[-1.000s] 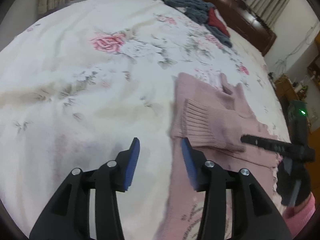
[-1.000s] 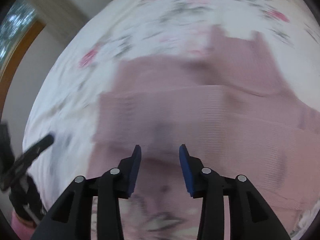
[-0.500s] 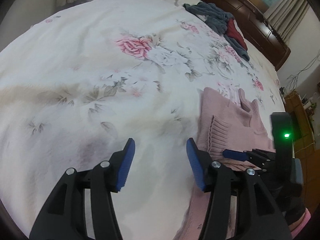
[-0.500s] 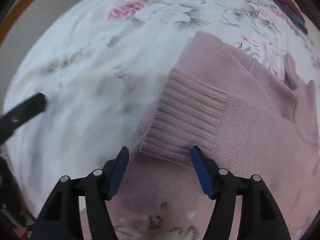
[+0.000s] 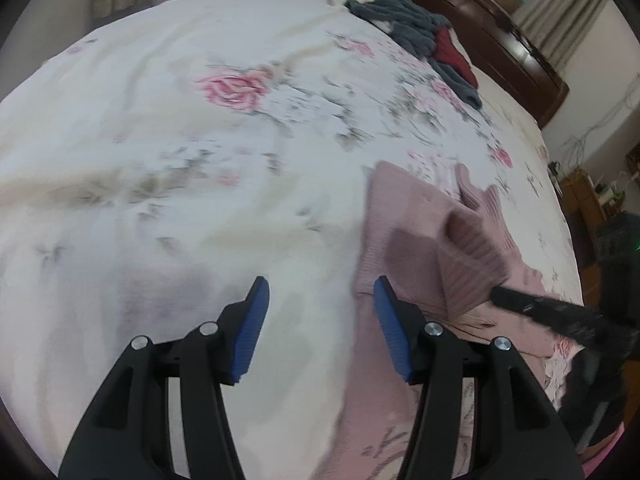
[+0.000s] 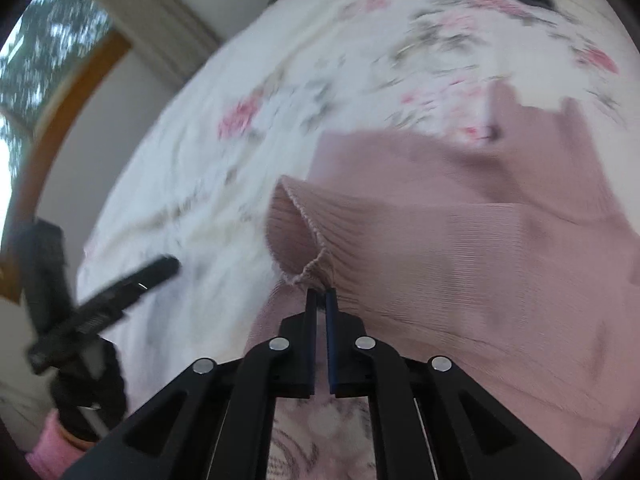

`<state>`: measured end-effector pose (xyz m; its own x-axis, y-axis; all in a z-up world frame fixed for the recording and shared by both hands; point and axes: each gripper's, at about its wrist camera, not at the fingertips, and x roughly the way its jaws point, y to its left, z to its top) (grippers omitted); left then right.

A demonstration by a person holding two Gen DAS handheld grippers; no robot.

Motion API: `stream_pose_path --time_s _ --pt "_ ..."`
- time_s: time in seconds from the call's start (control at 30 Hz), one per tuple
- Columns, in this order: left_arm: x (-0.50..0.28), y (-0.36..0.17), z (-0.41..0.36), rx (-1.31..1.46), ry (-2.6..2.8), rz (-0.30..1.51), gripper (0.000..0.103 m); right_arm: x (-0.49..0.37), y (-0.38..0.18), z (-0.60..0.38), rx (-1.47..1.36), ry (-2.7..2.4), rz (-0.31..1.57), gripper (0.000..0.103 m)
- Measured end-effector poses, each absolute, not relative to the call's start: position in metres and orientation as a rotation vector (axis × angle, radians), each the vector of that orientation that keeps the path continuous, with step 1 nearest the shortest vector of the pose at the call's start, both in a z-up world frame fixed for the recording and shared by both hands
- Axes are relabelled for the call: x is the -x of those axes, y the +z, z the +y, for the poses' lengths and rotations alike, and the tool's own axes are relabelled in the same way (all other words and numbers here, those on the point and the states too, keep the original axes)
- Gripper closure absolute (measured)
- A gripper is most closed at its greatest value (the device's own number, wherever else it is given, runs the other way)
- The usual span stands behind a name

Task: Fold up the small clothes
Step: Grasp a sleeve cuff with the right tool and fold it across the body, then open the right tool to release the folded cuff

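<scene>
A pink knitted sweater (image 5: 416, 232) lies on the floral bedsheet (image 5: 160, 140), to the right in the left wrist view. One sleeve is folded across its body. My right gripper (image 6: 319, 294) is shut on the ribbed cuff (image 6: 308, 248) of that sleeve and holds it a little above the sweater (image 6: 480, 264). The cuff's mouth gapes open toward the camera. In the left wrist view the right gripper (image 5: 496, 296) reaches in from the right with the cuff (image 5: 472, 268) in it. My left gripper (image 5: 320, 292) stands open over bare sheet just left of the sweater's edge.
A heap of grey and red clothes (image 5: 424, 36) lies at the far end of the bed by the dark wooden headboard (image 5: 500, 12). A pink-sleeved wrist (image 6: 52, 444) holds the left gripper (image 6: 108, 292). Furniture and cables stand beyond the bed's right side (image 5: 584, 196).
My right gripper has shut on the sleeve cuff and lifted it off the sweater. The left gripper stays open and has shifted slightly beside the sweater's edge.
</scene>
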<state>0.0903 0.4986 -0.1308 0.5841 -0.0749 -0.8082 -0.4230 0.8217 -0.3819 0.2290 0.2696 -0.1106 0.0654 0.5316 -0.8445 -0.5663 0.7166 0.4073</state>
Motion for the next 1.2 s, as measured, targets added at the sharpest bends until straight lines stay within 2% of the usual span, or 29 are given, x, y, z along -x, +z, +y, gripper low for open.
stream_pose_path --time_s 0.27,0.57,0.97,1.2 --pt "-0.135 -0.126 0.437 0.53 0.112 0.94 0.049 -0.259 -0.071 0.141 -0.172 0.675 1.18 0.099" --pt "-0.19 -0.141 0.383 0.396 0.058 0.987 0.049 -0.282 -0.083 0.033 -0.253 0.493 1.187 0.099" --pt "-0.206 -0.196 0.388 0.399 0.106 1.148 0.049 -0.287 -0.156 -0.041 -0.175 0.291 1.316 0.103" --pt "-0.212 -0.166 0.373 0.375 0.051 1.078 0.048 -0.29 -0.135 -0.026 -0.191 0.37 1.245 0.092"
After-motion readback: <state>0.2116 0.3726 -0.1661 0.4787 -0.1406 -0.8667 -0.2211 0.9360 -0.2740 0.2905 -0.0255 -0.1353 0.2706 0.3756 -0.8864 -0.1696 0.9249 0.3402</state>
